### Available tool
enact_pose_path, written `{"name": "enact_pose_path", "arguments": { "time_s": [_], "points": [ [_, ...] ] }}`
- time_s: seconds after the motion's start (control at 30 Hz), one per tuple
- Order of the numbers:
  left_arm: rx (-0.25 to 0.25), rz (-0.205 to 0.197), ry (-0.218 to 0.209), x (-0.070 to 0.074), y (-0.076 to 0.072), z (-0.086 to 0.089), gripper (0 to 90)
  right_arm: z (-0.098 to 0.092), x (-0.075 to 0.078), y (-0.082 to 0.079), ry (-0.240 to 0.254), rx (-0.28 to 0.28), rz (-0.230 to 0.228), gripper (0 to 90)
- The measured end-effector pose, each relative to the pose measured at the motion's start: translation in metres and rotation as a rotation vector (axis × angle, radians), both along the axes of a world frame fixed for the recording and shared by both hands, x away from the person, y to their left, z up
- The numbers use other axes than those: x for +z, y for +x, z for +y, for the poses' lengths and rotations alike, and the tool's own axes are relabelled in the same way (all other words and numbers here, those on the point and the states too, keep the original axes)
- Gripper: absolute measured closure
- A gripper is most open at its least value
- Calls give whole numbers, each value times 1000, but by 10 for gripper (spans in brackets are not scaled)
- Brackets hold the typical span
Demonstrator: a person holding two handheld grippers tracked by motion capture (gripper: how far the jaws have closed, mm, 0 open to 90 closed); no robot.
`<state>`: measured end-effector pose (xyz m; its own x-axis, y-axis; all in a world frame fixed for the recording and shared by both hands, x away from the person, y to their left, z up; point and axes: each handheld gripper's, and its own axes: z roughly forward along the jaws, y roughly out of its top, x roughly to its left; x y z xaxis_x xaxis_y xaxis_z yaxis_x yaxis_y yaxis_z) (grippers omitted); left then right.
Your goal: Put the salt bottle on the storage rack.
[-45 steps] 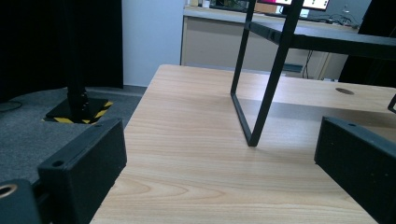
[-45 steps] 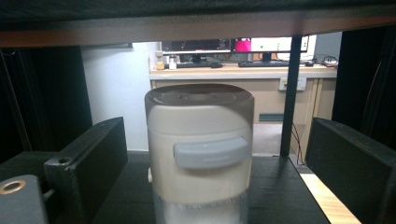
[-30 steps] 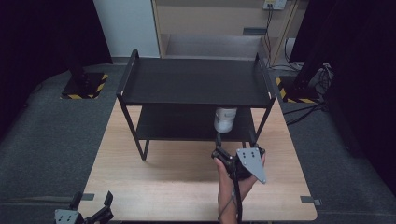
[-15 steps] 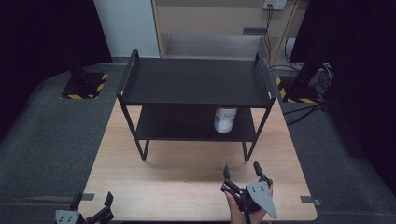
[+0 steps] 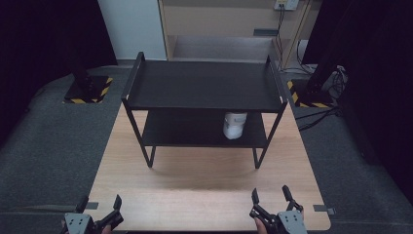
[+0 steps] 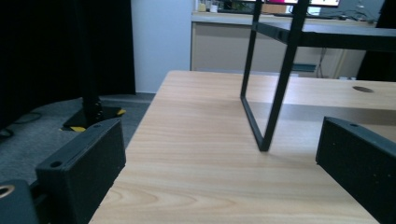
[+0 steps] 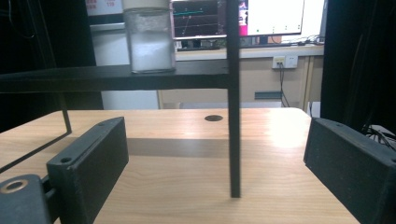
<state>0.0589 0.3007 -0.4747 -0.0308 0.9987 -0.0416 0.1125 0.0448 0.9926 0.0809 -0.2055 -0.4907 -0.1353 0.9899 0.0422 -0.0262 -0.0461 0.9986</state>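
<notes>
A black two-tier metal shelf stands on the wooden table. A clear jar of white powder sits upright on the lower tier near its right end; the right gripper view has the jar on that tier beyond a shelf leg. My right gripper is open and empty at the table's front right edge. My left gripper is open and empty at the front left corner; its view faces the shelf's left front leg.
Grey carpet surrounds the table. Two stand bases with yellow-black tape flank the shelf's far side. A beige cabinet and cables are behind. A round hole is in the tabletop.
My right gripper has drawn back from just in front of the shelf to the table's front edge. The jar stays on the lower tier. The left gripper has hardly moved.
</notes>
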Motion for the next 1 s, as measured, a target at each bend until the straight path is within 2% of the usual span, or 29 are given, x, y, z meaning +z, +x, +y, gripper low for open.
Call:
{"name": "enact_pose_path", "arguments": {
  "time_s": [0.2,0.3,0.6,1.0],
  "points": [
    [7,7,2,3,7,0,3,-12,-5,-4,0,1,22,57],
    [16,11,-13,2,7,-1,3,-15,-7,-3,3,8,34,58],
    [17,20,-4,4,7,-6,4,-16,-17,-1,42,18,55,62],
    [14,27,3,5,9,-8,7,-21,-21,-1,55,17,64,65]
  ]
}}
